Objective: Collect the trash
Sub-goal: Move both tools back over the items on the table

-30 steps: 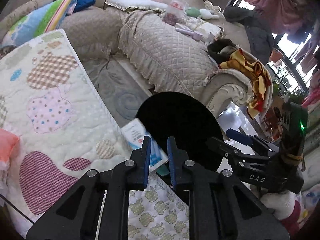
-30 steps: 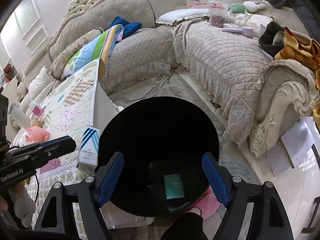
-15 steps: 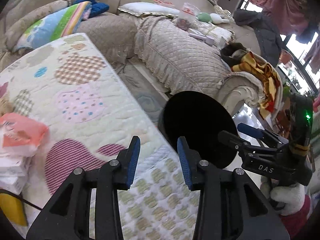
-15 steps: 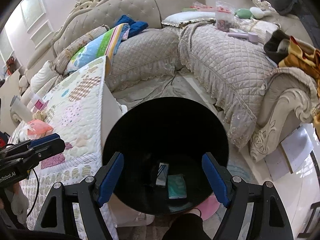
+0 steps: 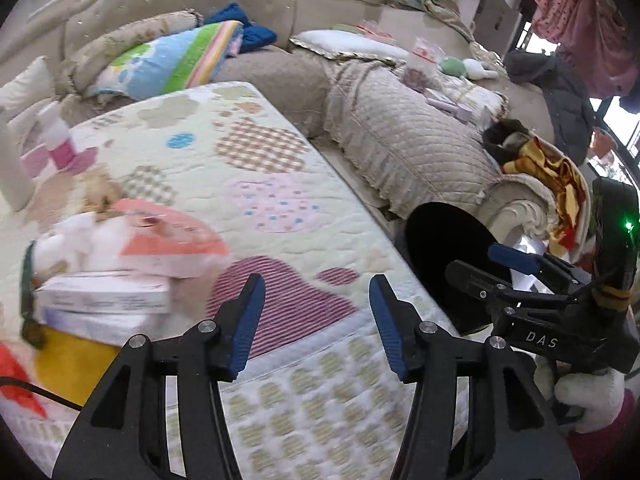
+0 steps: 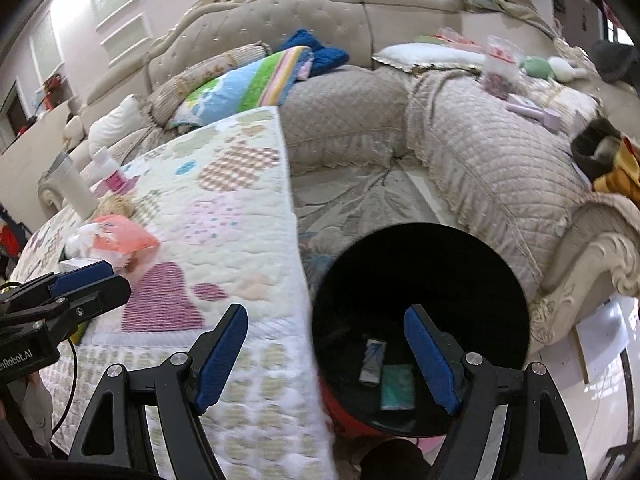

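A black round bin [image 6: 420, 300] stands on the floor beside the quilted table; a white-blue box [image 6: 373, 362] and a teal packet [image 6: 397, 386] lie inside it. The bin also shows in the left wrist view [image 5: 444, 256]. My left gripper [image 5: 316, 324] is open and empty above the quilt [image 5: 256, 184]. To its left lies a pile: an orange-pink tissue pack [image 5: 168, 240] on white boxes [image 5: 104, 296] and a yellow item [image 5: 68, 360]. My right gripper [image 6: 326, 356] is open and empty over the bin's left rim.
A beige quilted sofa [image 6: 480, 160] wraps around behind, with a striped pillow [image 6: 248, 84] and clothes [image 5: 544, 172] on it. A white cylinder [image 6: 74, 188] and a pink-white bottle [image 6: 110, 170] stand at the table's far left. A black cable [image 5: 36, 388] trails at the lower left.
My left gripper let the white-blue box drop into the bin, opened wide, and swung left over the quilt toward the pile. My right gripper shifted left, staying open.
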Demonstrator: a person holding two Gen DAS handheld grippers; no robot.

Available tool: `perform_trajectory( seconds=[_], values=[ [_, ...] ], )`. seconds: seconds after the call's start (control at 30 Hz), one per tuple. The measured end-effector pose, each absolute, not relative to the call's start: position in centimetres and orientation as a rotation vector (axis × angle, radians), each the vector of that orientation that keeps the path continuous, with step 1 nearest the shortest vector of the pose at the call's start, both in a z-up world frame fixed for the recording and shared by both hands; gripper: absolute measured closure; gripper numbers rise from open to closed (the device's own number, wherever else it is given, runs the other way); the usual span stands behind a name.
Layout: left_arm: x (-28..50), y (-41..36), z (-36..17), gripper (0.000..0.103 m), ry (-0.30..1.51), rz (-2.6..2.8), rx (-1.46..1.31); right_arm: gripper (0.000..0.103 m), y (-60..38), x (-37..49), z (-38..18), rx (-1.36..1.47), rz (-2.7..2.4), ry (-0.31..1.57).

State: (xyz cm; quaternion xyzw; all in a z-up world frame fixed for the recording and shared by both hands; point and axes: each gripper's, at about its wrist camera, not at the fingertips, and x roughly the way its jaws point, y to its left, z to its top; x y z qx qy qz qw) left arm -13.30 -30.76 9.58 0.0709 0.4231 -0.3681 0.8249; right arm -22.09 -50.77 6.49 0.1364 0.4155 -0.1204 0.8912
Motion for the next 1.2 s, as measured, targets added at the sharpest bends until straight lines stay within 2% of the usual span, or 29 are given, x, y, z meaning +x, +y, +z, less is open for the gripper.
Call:
perform_trajectory(
  seconds=[0.33,0.53,0.73,1.2],
  values=[
    [-12.0,-24.5,11.1,0.049,0.868,-0.686,0.089,0.024,-45.3,-19.0,7.3,0.254,-0.150,0.859],
    [-11.4,-20.5,12.0,0.041,0.851,-0.659,0.020,0.024,-42.5,-17.5,7.9,0.237,-0.102,0.858],
    [-10.7,-15.9,12.6,0.040,0.841,-0.620,0.011,0.023,-40.3,-16.3,8.0,0.226,-0.042,0.863],
    [-8.8,-5.0,10.1,0.040,0.886,-0.432,0.024,0.022,-35.7,-12.5,7.3,0.187,0.108,0.905]
  ],
)
